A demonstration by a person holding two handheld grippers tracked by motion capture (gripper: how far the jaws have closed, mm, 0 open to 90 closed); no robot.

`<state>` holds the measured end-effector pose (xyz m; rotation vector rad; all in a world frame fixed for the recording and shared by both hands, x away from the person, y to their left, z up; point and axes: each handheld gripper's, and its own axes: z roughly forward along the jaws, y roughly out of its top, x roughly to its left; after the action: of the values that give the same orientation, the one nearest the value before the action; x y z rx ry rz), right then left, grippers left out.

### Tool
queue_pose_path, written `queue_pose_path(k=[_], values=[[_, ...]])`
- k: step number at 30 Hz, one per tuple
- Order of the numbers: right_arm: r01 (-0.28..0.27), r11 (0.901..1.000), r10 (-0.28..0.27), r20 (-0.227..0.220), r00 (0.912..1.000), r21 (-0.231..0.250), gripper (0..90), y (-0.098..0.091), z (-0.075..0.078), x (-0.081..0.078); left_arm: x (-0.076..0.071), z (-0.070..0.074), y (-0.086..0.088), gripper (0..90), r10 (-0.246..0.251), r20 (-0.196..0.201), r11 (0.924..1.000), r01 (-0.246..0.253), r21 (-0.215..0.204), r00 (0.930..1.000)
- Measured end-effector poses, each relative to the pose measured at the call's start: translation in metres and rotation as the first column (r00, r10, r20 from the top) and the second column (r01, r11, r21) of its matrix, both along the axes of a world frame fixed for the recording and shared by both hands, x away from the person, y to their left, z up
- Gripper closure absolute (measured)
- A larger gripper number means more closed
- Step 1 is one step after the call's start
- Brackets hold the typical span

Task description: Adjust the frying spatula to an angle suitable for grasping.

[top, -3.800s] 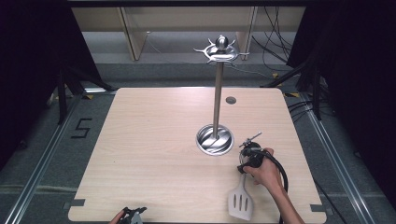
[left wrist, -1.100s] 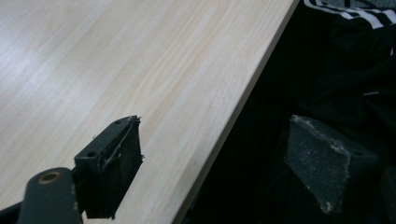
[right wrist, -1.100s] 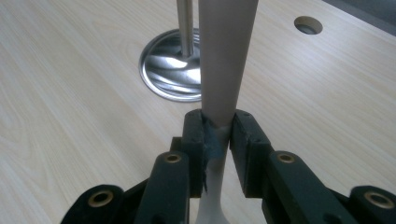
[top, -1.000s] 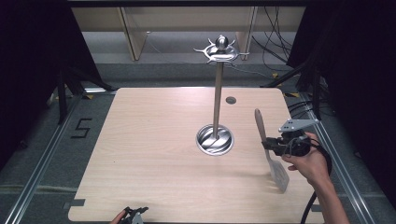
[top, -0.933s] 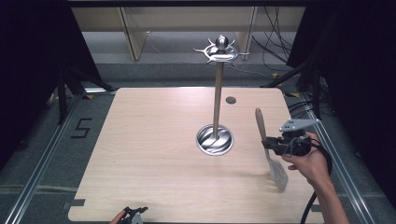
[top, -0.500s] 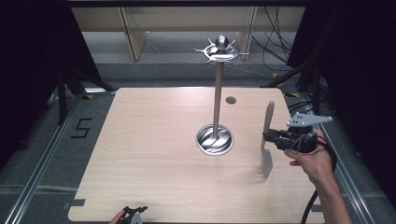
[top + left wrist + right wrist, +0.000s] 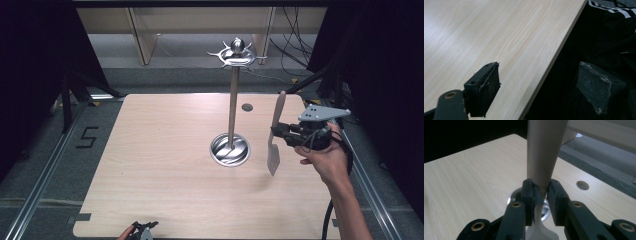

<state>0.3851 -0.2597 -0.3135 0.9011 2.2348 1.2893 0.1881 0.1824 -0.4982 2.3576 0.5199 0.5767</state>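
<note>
- Spatula (image 7: 274, 137) is off the worktop (image 7: 165, 150), hanging near-upright, blade down, just right of the utensil stand (image 7: 231, 100).
- Right gripper (image 7: 281, 133) fingers pinch its neck where handle meets blade.
- Judged: pickup done; hanging on the stand's top hooks (image 7: 236, 54) remains.
- Left gripper (image 7: 536, 87) fingers spread, idle at the worktop's near edge.

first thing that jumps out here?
The spatula held nearly upright above the table's right side, handle up, clamped at its neck by the right gripper. Next, the tall metal utensil stand at the table's centre, its hooks empty. The left gripper idles open at the near edge.
</note>
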Motion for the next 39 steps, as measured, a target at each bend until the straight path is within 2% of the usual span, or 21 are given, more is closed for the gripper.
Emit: queue_pose_path(k=[5,6,7,9,10,11,13,14,17,18,22,23,27,28,29,31,33,34,36,38,39], values=[[0.003,1.0,-0.003,0.014,0.9999,0.009,76.7,0.006,0.013,0.014,0.0,0.0,0.0,17.6,-0.004,-0.009,1.0,0.004,-0.005,0.9999],[0.003,1.0,-0.003,0.035,0.9994,0.001,76.7,0.006,0.016,0.018,0.0,0.0,0.0,17.7,-0.004,-0.009,1.0,0.004,-0.005,0.9999],[0.006,0.9999,-0.006,0.015,0.9999,0.009,76.7,0.007,0.018,0.019,0.0,0.0,0.0,17.6,-0.006,-0.006,1.0,0.006,-0.002,1.0],[0.008,0.9999,-0.008,0.033,0.9994,0.009,76.7,0.008,0.021,0.026,0.0,0.0,0.0,17.6,-0.006,-0.008,1.0,0.006,-0.005,0.9999],[0.011,0.9999,-0.011,0.022,0.9997,0.007,76.7,0.008,0.024,0.028,0.0,0.0,0.0,17.6,-0.006,-0.008,1.0,0.006,-0.005,0.9999],[0.013,0.9999,-0.013,0.047,0.9988,0.005,76.7,0.009,0.025,0.032,0.0,0.0,0.0,17.6,-0.005,-0.007,1.0,0.005,-0.004,1.0],[0.01,0.9999,-0.011,0.028,0.9996,0.011,76.7,0.01,0.029,0.036,0.0,0.0,0.0,17.6,-0.009,-0.007,1.0,0.009,-0.004,0.9999],[0.01,0.9999,-0.01,0.042,0.9991,0.01,76.7,0.009,0.03,0.039,0.0,0.0,0.0,17.6,-0.007,-0.007,1.0,0.007,-0.001,1.0],[0.01,0.9996,-0.011,0.031,0.9995,0.025,76.7,0.012,0.032,0.045,0.0,0.0,0.0,17.6,-0.01,-0.008,0.9999,0.01,-0.005,0.9999],[0.004,1.0,-0.005,0.047,0.9989,0.008,76.7,0.011,0.033,0.048,0.0,0.0,0.0,17.6,-0.009,-0.008,0.9999,0.009,-0.005,0.9999],[0.004,0.9999,-0.005,0.023,0.9997,0.014,76.7,0.014,0.036,0.054,0.0,0.0,0.0,17.6,-0.009,-0.008,0.9999,0.009,-0.004,0.9999],[0.005,0.9999,-0.006,0.038,0.9993,0.016,76.7,0.014,0.036,0.056,0.0,0.0,0.0,17.6,-0.008,-0.009,1.0,0.008,-0.005,0.9999],[-0.004,0.9998,0.003,0.029,0.9996,0.02,76.7,0.013,0.038,0.063,0.0,0.0,0.001,17.6,-0.008,-0.004,1.0,0.008,-0.002,1.0],[-0.006,0.9998,0.006,0.015,0.9999,0.019,76.6,0.013,0.038,0.064,0.0,0.0,0.001,17.6,-0.007,-0.006,1.0,0.007,-0.002,1.0],[0.0,0.9995,-0.001,0.03,0.9995,0.031,76.7,0.014,0.036,0.066,0.0,0.0,0.001,17.6,-0.009,-0.011,0.9999,0.009,-0.005,0.9999],[-0.01,0.9998,0.01,0.008,0.9999,0.015,76.7,0.014,0.037,0.068,0.0,0.0,0.0,17.6,-0.009,-0.011,0.9999,0.009,-0.005,0.9999],[-0.015,0.9998,0.015,0.008,0.9999,0.015,76.7,0.015,0.036,0.071,0.0,0.0,0.001,17.6,-0.008,-0.008,1.0,0.008,-0.005,0.9999],[-0.012,0.9994,0.011,0.025,0.9996,0.033,76.7,0.016,0.035,0.072,0.0,0.0,0.001,17.6,-0.007,-0.005,1.0,0.007,-0.002,1.0],[-0.037,0.9989,0.037,0.007,0.9993,0.027,76.6,0.017,0.036,0.074,0.0,0.0,0.001,17.6,-0.007,-0.006,1.0,0.007,-0.002,1.0],[-0.044,0.9986,0.043,0.008,0.999,0.029,76.7,0.018,0.038,0.075,0.0,-0.001,0.0,17.6,-0.007,-0.018,0.9997,0.006,-0.025,0.9998],[-0.044,0.9983,0.043,0.029,0.9987,0.038,76.6,0.019,0.037,0.076,0.001,0.0,0.001,17.6,-0.007,-0.007,1.0,0.007,-0.002,1.0]])
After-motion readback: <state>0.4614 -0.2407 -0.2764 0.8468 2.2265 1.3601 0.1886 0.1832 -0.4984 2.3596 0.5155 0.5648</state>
